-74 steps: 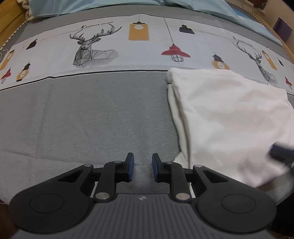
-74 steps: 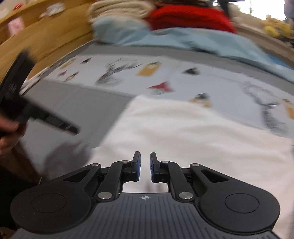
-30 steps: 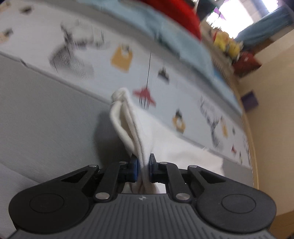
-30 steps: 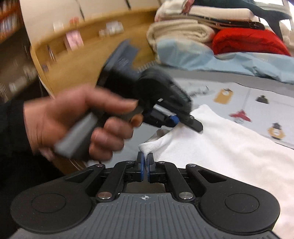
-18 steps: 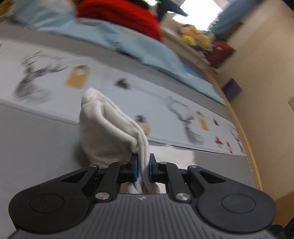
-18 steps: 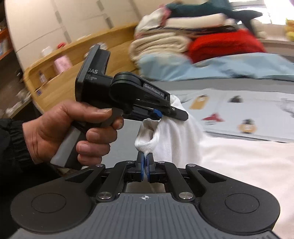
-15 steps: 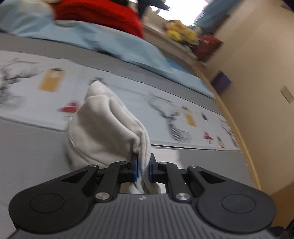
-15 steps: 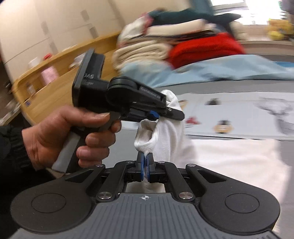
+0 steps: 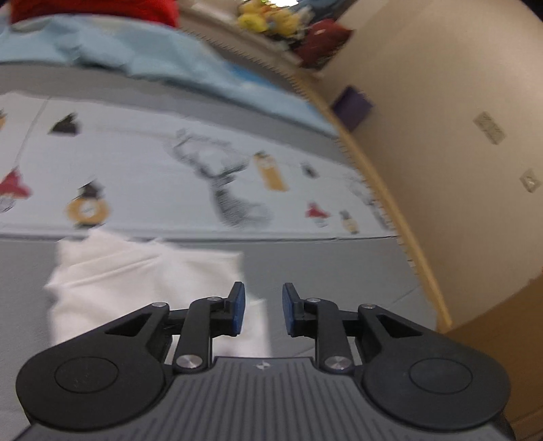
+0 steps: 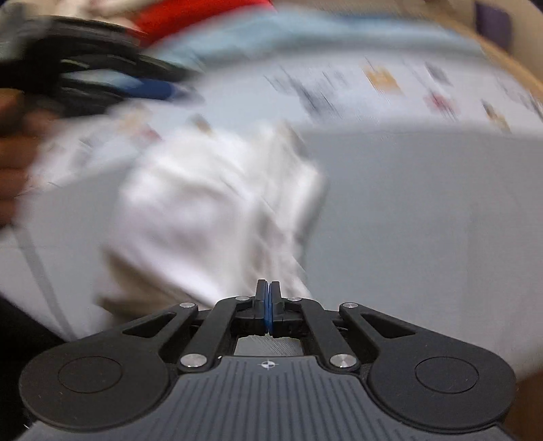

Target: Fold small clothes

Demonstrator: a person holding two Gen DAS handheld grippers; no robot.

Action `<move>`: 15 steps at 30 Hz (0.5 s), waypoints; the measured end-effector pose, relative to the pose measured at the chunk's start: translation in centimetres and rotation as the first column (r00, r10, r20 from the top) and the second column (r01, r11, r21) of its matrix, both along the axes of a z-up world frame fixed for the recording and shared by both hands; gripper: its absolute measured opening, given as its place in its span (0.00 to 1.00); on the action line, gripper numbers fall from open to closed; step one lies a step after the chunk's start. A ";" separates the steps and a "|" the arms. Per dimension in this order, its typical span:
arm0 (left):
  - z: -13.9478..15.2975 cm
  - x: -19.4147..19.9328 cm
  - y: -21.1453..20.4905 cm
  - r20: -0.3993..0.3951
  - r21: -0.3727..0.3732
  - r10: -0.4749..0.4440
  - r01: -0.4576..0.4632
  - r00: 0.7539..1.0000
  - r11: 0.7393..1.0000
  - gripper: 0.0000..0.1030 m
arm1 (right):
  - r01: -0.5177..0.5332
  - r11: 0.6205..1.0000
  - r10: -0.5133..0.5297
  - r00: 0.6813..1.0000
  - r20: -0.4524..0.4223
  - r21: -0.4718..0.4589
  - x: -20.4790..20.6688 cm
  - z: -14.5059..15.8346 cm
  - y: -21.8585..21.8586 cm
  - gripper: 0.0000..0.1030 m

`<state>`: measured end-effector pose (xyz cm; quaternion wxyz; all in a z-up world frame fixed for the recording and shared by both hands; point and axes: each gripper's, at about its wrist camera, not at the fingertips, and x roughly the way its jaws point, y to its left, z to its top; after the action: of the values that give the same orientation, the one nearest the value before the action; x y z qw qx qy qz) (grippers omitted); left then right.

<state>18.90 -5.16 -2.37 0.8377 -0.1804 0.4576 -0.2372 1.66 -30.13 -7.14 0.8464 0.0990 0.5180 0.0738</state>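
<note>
In the left wrist view, the left gripper (image 9: 260,308) has its blue-padded fingers (image 9: 237,307) spread, with nothing between them; its jaws have just been opening. The white garment (image 9: 142,278) lies folded on the grey part of the bed cover (image 9: 339,271), below and to the left of the fingers, its near right corner showing just behind the left pad. Its far edge reaches the pale printed band (image 9: 169,179) of the cover, which carries a deer head, lanterns and bottles. A light blue blanket (image 9: 135,57) lies beyond that band, with a red textile (image 9: 101,10) at the top edge. A wooden bed frame (image 9: 400,224) curves along the right side, against a beige wall (image 9: 458,169).

In the right wrist view, heavily blurred by motion, the right gripper (image 10: 268,307) has its fingers pressed together, pad against pad; no cloth is seen between them. The white garment (image 10: 210,210) lies in a rumpled heap on the grey bed cover (image 10: 424,220), ahead and to the left of the fingertips. At the upper left, the left gripper (image 10: 112,84) appears as a dark smear with a blue pad, above the garment's far side, held by a hand (image 10: 13,135) at the left edge.
</note>
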 end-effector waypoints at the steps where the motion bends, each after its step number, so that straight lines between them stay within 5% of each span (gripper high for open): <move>1: -0.3 0.1 0.7 -0.028 0.019 0.004 -0.004 1.000 1.000 0.24 | 0.048 0.998 -0.048 0.999 -0.006 0.041 0.3 -0.1 -0.4 0.00; 5: -1.7 -0.5 3.6 -0.094 0.101 -0.039 0.048 0.995 0.994 0.24 | 0.117 0.976 -0.140 0.984 0.111 0.185 0.6 1.7 -0.6 0.03; 7: -2.1 -1.1 4.3 -0.105 0.139 -0.087 0.102 0.991 0.985 0.24 | 0.114 0.960 -0.152 0.979 0.138 0.256 1.2 2.0 -0.2 0.16; 9: -2.4 -2.1 4.6 -0.114 0.178 -0.149 0.168 0.982 0.970 0.24 | 0.125 0.958 -0.164 0.977 0.135 0.256 2.2 1.6 0.2 0.45; 10: -2.6 -2.6 4.7 -0.114 0.184 -0.184 0.202 0.976 0.962 0.24 | 0.130 0.962 -0.163 0.979 0.124 0.238 2.6 1.2 0.6 0.46; 13: -4.1 -4.0 4.7 -0.146 0.233 -0.259 0.288 0.955 0.929 0.24 | 0.141 0.968 -0.155 0.987 0.052 0.210 3.5 -1.0 1.3 0.38; 14: -4.7 -4.4 4.5 -0.155 0.260 -0.280 0.313 0.947 0.913 0.24 | 0.136 0.967 -0.147 0.988 0.035 0.216 3.8 -1.3 1.4 0.11; 15: -5.2 -4.7 4.3 -0.162 0.288 -0.297 0.333 0.941 0.898 0.24 | 0.135 0.966 -0.145 0.989 0.032 0.221 3.8 -1.4 1.5 0.03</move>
<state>14.17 -0.84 -7.58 0.7787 0.0171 0.5594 -0.2837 5.43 -28.63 -8.58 0.8456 0.2258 0.4783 0.0725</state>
